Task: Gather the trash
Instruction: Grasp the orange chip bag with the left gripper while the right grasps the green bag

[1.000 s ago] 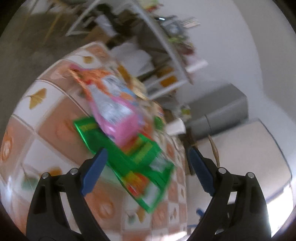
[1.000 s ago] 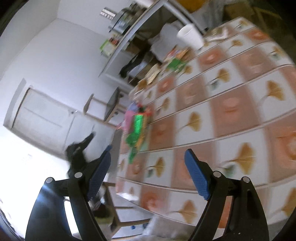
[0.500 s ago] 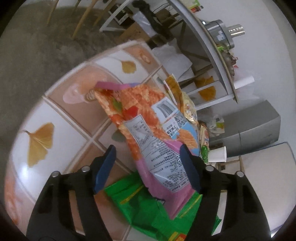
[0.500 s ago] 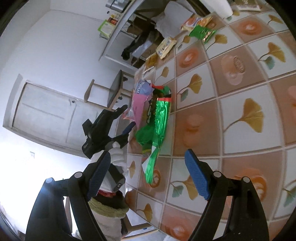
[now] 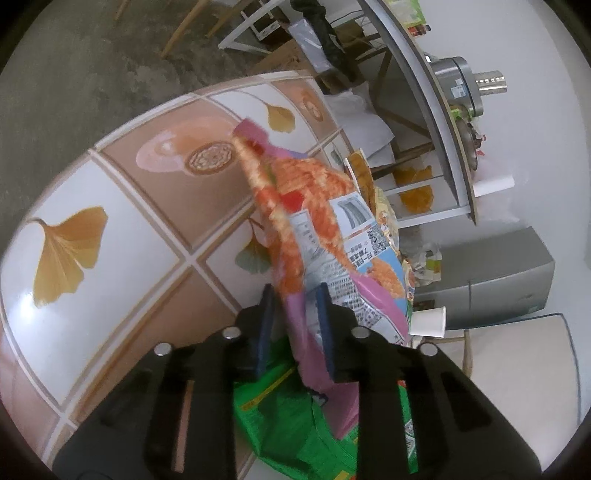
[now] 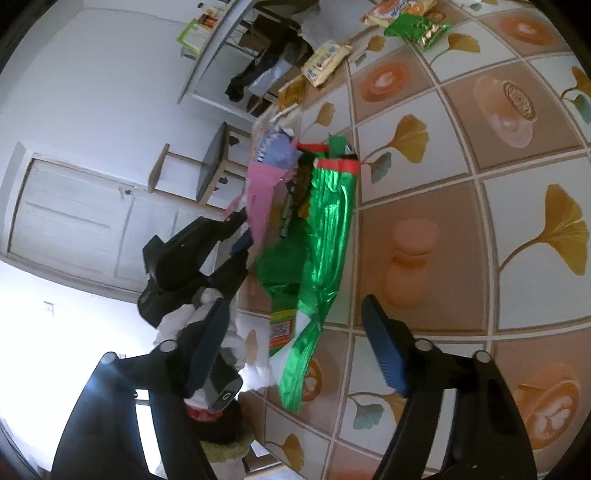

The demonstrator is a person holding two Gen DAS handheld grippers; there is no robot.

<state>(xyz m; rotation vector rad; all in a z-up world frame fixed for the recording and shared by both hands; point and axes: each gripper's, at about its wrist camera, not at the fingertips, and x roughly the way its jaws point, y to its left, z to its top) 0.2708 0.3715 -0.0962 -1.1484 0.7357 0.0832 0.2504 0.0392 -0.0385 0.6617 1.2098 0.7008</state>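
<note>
A pink and orange snack bag (image 5: 332,229) lies over a green foil bag (image 5: 288,417) on the table. My left gripper (image 5: 295,325) has its jaws closing on the pink bag's near end, and the blue pads pinch the crumpled foil. In the right wrist view the same left gripper (image 6: 240,236), held by a white-gloved hand (image 6: 192,317), grips the pink bag (image 6: 266,184) at the table's edge. My right gripper (image 6: 295,332) hangs over the green foil bag (image 6: 325,229). Its jaws are closing, the bag's near tail lies between the fingers, and the pads do not touch it.
The table wears a tile-pattern cloth (image 5: 110,258) with ginkgo leaves. More wrappers lie at the far end, a green one (image 6: 417,26) and a yellow one (image 6: 325,61). A paper cup (image 5: 428,321) stands beyond the bags. A shelf unit (image 5: 424,92) and a stool (image 6: 207,166) stand past the table.
My left gripper came down onto the pink bag and its jaws went from wide to pinched, buckling the bag. My right gripper moved closer to the green bag and its jaws narrowed slightly.
</note>
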